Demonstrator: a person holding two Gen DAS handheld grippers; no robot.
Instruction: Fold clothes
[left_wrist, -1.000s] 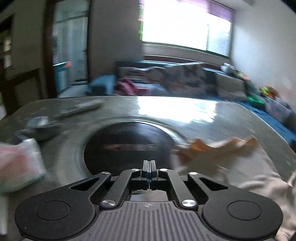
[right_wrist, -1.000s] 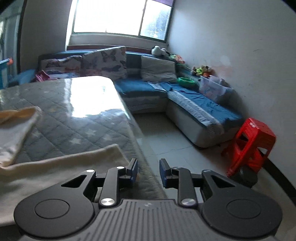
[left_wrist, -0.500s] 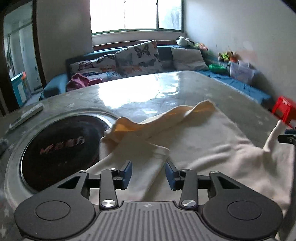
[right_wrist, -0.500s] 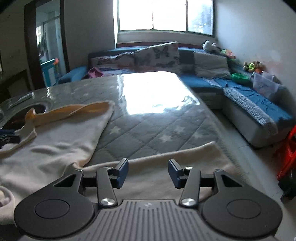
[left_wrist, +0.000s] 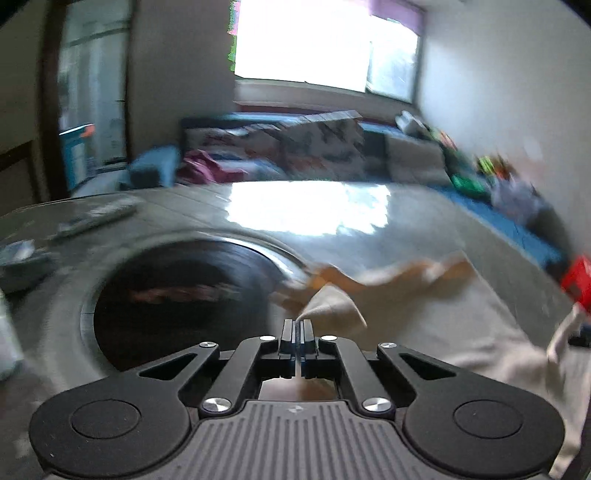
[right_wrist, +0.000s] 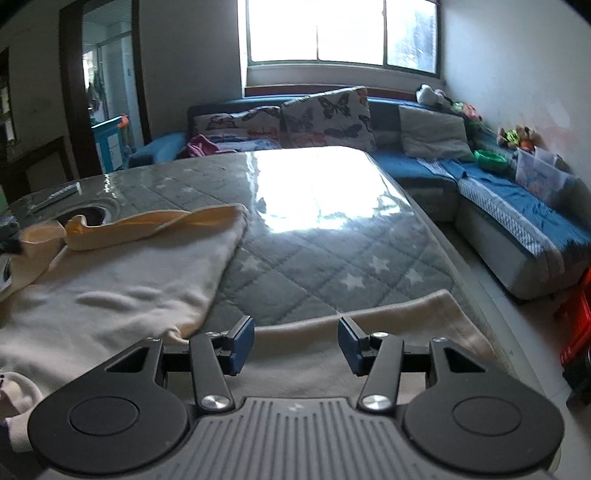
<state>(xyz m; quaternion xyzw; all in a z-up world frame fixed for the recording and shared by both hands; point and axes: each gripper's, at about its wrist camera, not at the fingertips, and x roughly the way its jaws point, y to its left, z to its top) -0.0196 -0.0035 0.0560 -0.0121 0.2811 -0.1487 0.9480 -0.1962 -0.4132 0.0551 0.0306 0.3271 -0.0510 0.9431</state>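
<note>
A cream top (right_wrist: 122, 288) with a yellow band along its far edge lies spread out on the big grey quilted table (right_wrist: 317, 258), and it is not flat all over: one part lies doubled up on the left, and a long strip of it runs along the near edge right under the right claw. The left claw (left_wrist: 296, 328) is pinched tight, its two blue tips pressed together, and a small peak of the cream cloth (left_wrist: 332, 310) stands up right at those tips, so I think it is gripping a corner or a sleeve of the top, though that picture is smeared and I cannot be sure how much cloth is caught. I guess it holds the cloth there so that this part can be lifted and laid over the rest. Just to the left of that claw a dark round hole (left_wrist: 177, 295) is sunk into the table, and the pinched cloth sits at its rim. The right claw (right_wrist: 296, 345) is wide apart and holds nothing; the near strip of the top lies just under and in front of its tips, so it looks ready to close on that edge, maybe to keep the cloth straight while the other side is folded
</note>
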